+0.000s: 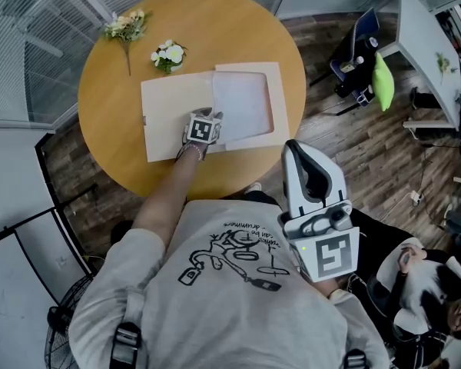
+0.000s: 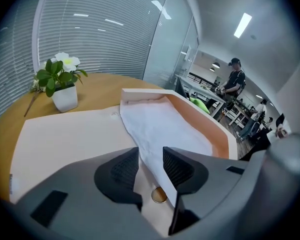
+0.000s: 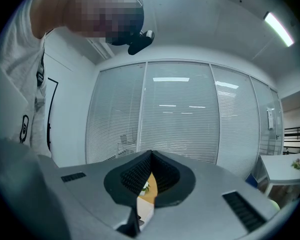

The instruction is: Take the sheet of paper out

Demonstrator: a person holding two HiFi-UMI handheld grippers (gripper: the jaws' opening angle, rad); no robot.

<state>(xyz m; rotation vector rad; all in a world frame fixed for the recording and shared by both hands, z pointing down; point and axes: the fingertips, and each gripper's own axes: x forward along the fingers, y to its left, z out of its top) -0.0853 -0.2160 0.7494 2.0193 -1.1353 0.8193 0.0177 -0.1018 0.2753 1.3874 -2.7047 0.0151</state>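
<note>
Nearest in the head view is the right gripper (image 1: 306,167), held level in front of the person's chest, well away from the round table (image 1: 238,21). Out on the table the left gripper (image 1: 209,123) tips down onto a beige envelope (image 1: 173,118) whose flap lies open. The sheet of paper (image 1: 242,106) sits inside on the flap side, not yet drawn out. A small potted plant (image 1: 167,54) and a loose flower sprig (image 1: 124,28) lie beyond it.

In the left gripper view, the jaws stand apart with the near corner of the sheet (image 2: 160,124) running between them, and neither pad presses it. Below is the envelope's round clasp (image 2: 159,194). The white pot (image 2: 65,96) holds a leafy plant with white blooms.

In the right gripper view, the jaws of this gripper (image 3: 150,156) meet at their tips, with nothing between them.

The risks, as I judge them: nothing pins the envelope (the other tool is off the table), so a pull may drag it along. A bite on just the corner could crease or tear the thin sheet, or slip off it.
</note>
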